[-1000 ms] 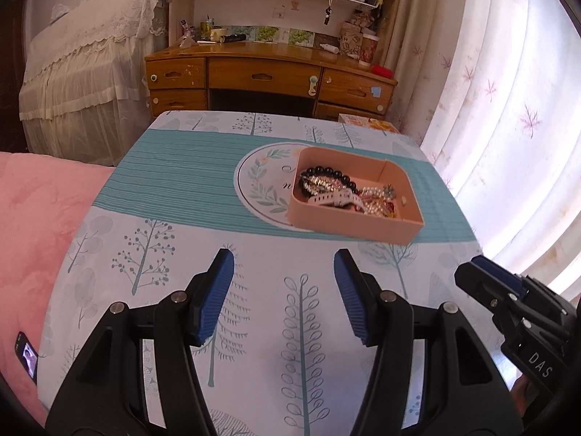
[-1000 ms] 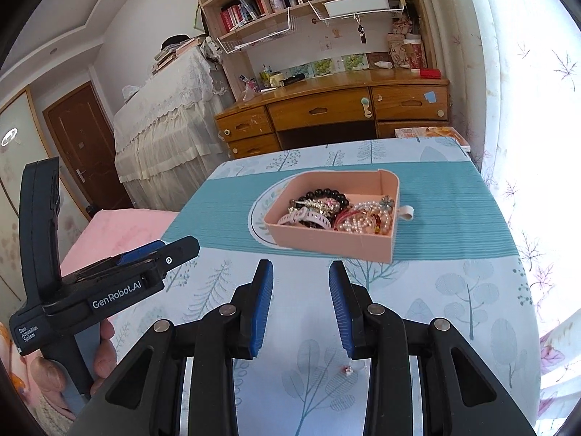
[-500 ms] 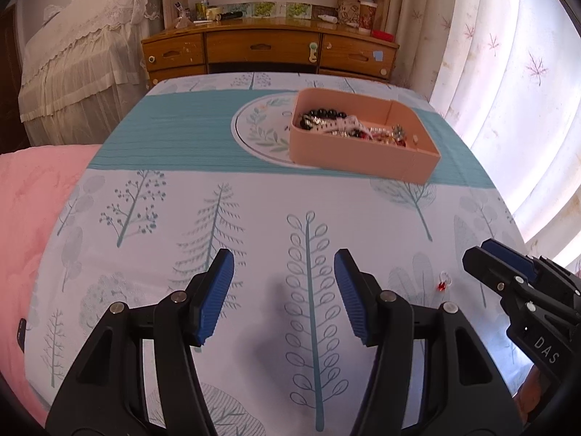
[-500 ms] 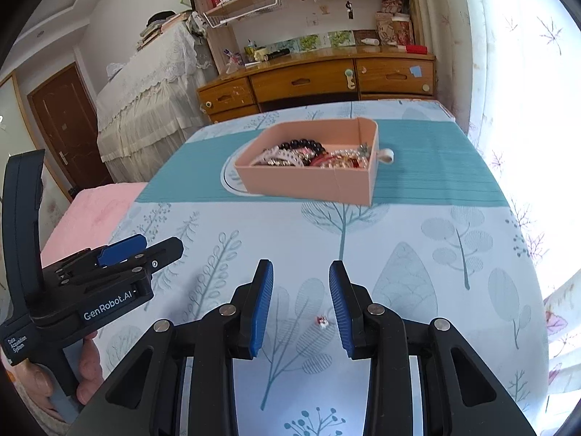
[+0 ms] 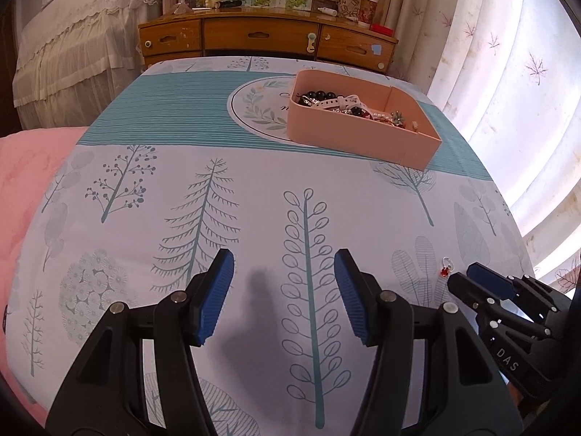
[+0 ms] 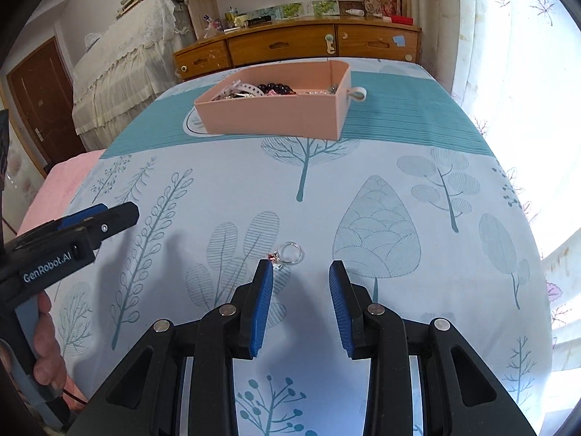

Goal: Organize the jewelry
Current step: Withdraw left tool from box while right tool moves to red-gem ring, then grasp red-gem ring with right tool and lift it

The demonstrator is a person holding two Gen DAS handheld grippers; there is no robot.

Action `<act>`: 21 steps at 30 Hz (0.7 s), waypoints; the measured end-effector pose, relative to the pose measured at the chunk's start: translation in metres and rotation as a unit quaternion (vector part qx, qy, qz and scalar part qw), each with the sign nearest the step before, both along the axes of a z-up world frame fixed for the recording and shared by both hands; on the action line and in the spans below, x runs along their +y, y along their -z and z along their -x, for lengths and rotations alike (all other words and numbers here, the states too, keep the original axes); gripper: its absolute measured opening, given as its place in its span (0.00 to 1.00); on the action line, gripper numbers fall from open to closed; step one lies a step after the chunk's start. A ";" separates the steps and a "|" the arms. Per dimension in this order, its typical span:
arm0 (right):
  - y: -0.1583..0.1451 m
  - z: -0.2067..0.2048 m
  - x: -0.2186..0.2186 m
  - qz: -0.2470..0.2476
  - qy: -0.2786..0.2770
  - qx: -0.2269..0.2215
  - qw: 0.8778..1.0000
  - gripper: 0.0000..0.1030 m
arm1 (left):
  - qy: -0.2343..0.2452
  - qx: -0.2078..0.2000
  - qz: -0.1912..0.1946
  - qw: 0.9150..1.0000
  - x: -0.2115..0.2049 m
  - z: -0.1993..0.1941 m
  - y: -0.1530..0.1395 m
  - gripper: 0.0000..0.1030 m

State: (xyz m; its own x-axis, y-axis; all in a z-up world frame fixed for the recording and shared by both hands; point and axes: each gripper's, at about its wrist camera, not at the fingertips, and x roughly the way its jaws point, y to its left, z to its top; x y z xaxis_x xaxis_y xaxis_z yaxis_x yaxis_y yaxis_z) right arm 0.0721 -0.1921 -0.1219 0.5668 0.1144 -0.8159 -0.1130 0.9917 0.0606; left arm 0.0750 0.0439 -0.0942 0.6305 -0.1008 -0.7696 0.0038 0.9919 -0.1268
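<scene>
A pink box holds several bracelets and bead strings on the teal band of the tablecloth; it also shows in the right wrist view. A small silver ring with a red charm lies on the cloth just ahead of my right gripper, close to its left fingertip. In the left wrist view the ring lies just in front of the right gripper's tips. My right gripper is open and empty. My left gripper is open and empty, low over the cloth, left of the ring.
The tree-print tablecloth covers the table. A pink blanket lies off the left edge. A wooden desk with drawers stands behind the table. White curtains hang at the right.
Both grippers have dropped lower and pulled back toward the near edge of the table. My right gripper has opened wider and closed in on the ring.
</scene>
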 end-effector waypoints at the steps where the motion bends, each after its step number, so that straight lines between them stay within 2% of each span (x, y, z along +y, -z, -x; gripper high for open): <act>1: 0.000 0.000 0.002 0.001 -0.003 0.001 1.000 0.32 | 0.000 0.001 0.000 1.000 0.000 0.000 0.000 0.53; 21: 0.007 -0.023 0.031 0.014 -0.049 -0.012 0.999 0.31 | 0.006 0.010 0.010 1.000 0.000 -0.003 0.006 0.53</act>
